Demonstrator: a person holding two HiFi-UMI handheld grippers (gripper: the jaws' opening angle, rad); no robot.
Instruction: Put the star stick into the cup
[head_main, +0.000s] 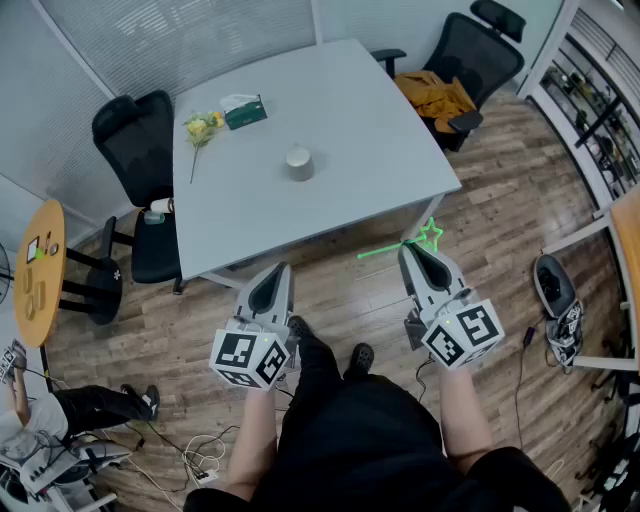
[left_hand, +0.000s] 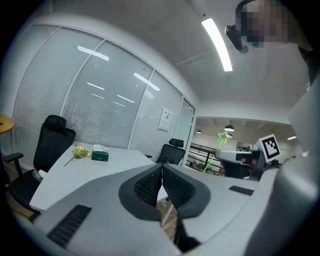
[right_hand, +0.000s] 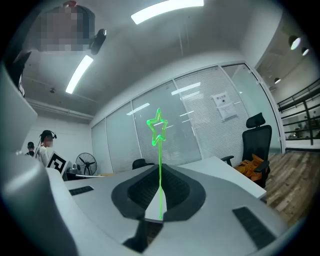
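A white table (head_main: 380, 130) stands on a wood floor in an office with 2 black chairs. The cup (head_main: 299, 163) stands upright near the table's centre, well apart from both grippers. The right gripper (head_main: 412, 250), off the table's near edge, pinches the green star stick (head_main: 428, 236) by its shaft, star end beyond the jaws. The left gripper (head_main: 281, 270) has its jaws pressed together on nothing.

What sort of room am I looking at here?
Most likely an office meeting room: a big grey table with black swivel chairs round it, and glass walls hung with blinds over a wood-look floor.
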